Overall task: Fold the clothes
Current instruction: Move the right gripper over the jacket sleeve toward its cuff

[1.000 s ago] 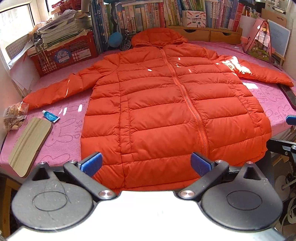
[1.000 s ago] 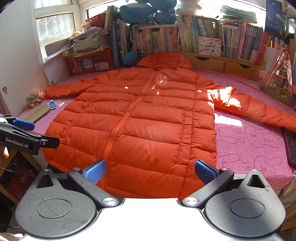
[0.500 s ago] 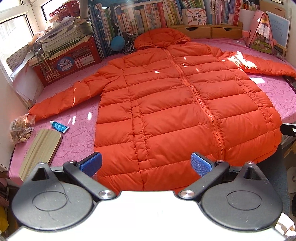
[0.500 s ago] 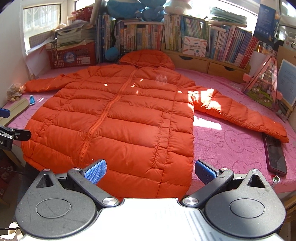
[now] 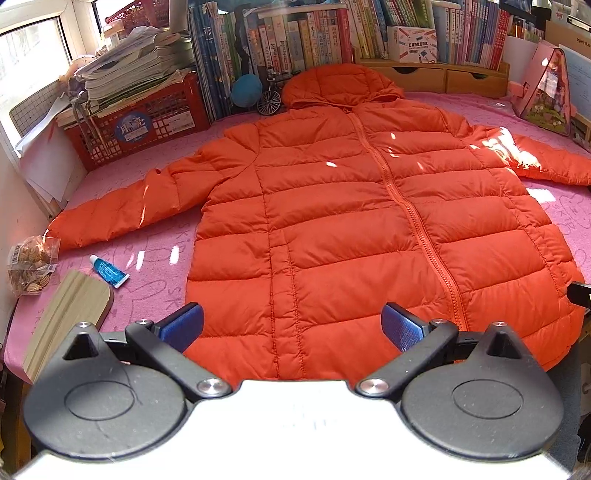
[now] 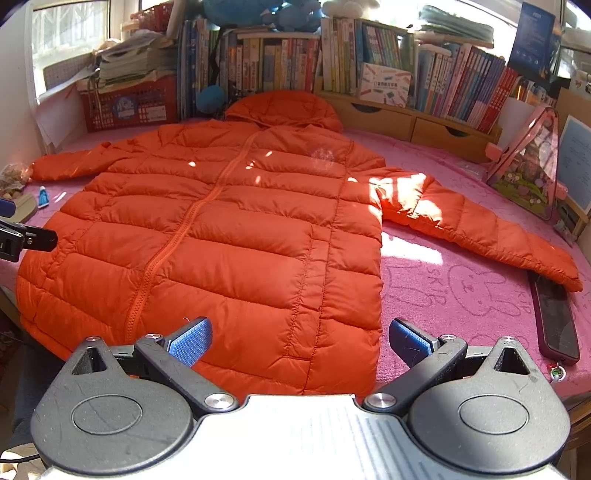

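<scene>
An orange hooded puffer jacket [image 5: 369, 221] lies flat and zipped on the pink cloth, hood at the back, both sleeves spread out to the sides. It also shows in the right wrist view [image 6: 240, 236]. My left gripper [image 5: 291, 325] is open and empty, hovering over the jacket's hem on its left half. My right gripper [image 6: 299, 341] is open and empty over the hem's right corner. The left gripper's tip shows at the left edge of the right wrist view [image 6: 26, 236].
A wooden board [image 5: 62, 317], a small blue tube [image 5: 109, 271] and a snack bag [image 5: 31, 264] lie left of the jacket. A red basket [image 5: 136, 122] with papers and rows of books [image 5: 295, 33] stand behind. A phone [image 6: 556, 314] lies by the right sleeve cuff. A pink stand [image 6: 528, 166] stands at the right.
Both grippers have drifted apart sideways along the hem, the left one leftward and the right one rightward. The jacket has not moved. Both stay open.
</scene>
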### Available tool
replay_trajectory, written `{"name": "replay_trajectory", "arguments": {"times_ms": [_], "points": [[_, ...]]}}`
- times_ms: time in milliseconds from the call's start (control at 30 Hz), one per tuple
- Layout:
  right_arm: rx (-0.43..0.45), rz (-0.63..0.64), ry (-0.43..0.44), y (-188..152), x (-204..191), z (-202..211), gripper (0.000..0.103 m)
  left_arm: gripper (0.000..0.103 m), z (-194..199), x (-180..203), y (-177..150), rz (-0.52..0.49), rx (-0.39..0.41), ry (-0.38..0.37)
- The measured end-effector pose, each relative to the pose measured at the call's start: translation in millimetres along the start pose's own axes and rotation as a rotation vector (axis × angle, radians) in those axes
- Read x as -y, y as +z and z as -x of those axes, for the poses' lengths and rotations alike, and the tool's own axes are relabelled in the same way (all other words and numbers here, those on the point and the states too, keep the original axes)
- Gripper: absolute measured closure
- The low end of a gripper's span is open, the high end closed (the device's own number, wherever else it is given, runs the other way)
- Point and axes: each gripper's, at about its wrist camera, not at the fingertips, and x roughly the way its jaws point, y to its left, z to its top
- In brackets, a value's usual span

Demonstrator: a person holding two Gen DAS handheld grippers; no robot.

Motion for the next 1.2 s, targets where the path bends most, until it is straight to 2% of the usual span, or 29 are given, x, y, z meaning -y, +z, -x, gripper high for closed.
{"name": "replay_trajectory", "arguments": {"times_ms": [133, 233, 367, 500, 600, 800, 1067, 1200], "points": [[0.031, -0.101, -0.032, 16, 27, -31, 0.000, 0.000, -23, 7, 21, 0.023, 0.005, 0.029], [0.053, -0.258, -0.048, 34, 51, -61, 0.000, 0.000, -46, 19, 40, 0.026, -0.019, 0.028], [0.089, -0.496, -0.111, 54, 93, -106, 0.000, 0.000, -71, 35, 61, 0.029, -0.042, 0.029], [0.121, -0.681, -0.197, 57, 134, -140, 0.000, 0.000, -96, 50, 80, 0.032, -0.058, 0.044], [0.147, -0.794, -0.220, 53, 165, -156, 0.000, 0.000, -115, 62, 94, 0.035, -0.071, 0.056], [0.182, -0.852, -0.257, 49, 209, -180, 0.000, 0.000, -146, 81, 116, 0.046, -0.088, 0.071], [0.250, -0.858, -0.221, 53, 226, -195, 0.000, 0.000, -172, 99, 121, 0.043, -0.092, 0.093], [0.342, -0.908, -0.156, 44, 230, -193, 0.000, 0.000, -176, 96, 116, 0.067, -0.080, 0.073]]}}
